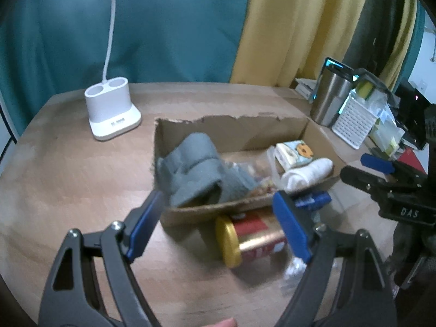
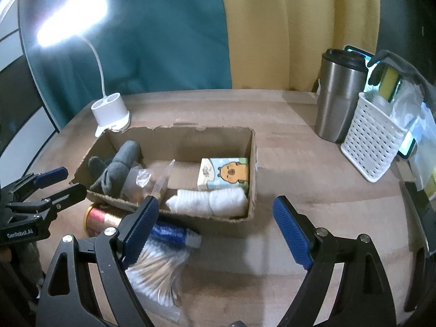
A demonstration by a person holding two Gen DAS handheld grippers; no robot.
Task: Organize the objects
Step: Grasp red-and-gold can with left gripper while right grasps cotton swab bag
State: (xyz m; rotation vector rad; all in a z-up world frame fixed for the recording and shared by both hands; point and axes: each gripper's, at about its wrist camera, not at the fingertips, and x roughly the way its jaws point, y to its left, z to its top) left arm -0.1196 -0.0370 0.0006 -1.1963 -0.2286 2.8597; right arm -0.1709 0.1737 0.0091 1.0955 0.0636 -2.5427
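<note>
Cardboard box [image 2: 174, 174] is seen mid-worktop [image 2: 286, 163], already holding a grey cloth [image 2: 114, 171], a clear packet [image 2: 148, 179], a tissue pack [image 2: 224, 173] and a rolled white towel [image 2: 209, 201].

Three things are left outside, against the box's near wall: a gold-lidded jar [image 1: 250, 239] lying on its side, a blue tube [image 2: 174, 233], and a bag of cotton swabs [image 2: 155, 275].

Left gripper [image 1: 220, 226]: jaws open, nothing held. The jar is framed between them, just ahead and below; its long axis runs across the jaws, lid toward the left finger.

Right gripper [image 2: 215, 229]: jaws open wide, empty. Only bare worktop is found between them; the swabs and tube lie off by its left finger.

Judgement: the jar is best taken by the left hand, which is nearer. With the axis crosswise, a grip end to end is implied unless the wrist is turned; rolling is a risk.
</note>
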